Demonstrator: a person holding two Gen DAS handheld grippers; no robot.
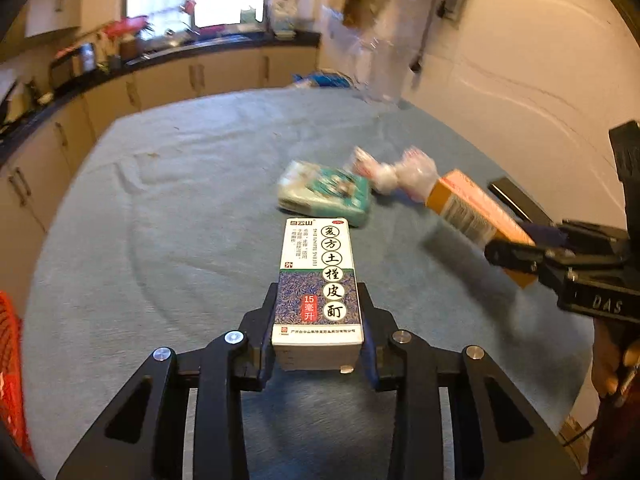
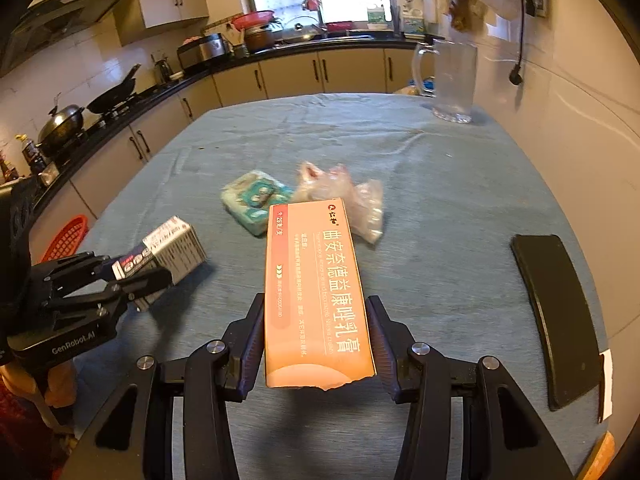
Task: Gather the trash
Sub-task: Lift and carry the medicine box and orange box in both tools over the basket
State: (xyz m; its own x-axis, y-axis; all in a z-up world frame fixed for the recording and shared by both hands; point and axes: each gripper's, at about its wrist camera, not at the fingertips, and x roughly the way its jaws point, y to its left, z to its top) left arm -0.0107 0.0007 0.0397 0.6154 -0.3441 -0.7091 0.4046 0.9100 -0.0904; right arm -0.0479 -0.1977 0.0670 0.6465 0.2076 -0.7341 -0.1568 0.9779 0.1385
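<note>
Two boxes are up off the blue cloth: left gripper (image 1: 318, 320) pinches the white medicine box (image 1: 318, 280), right gripper (image 2: 316, 336) clamps the orange carton (image 2: 316, 292). Beyond them, uncollected on the tablecloth (image 2: 460, 200): a teal tissue pack (image 2: 254, 200) touching a crumpled plastic bag (image 2: 344, 196). Step looks like carry-off. Next move likely calls for swinging both toward the red basket (image 2: 66, 236) at the table's left edge before releasing.
</note>
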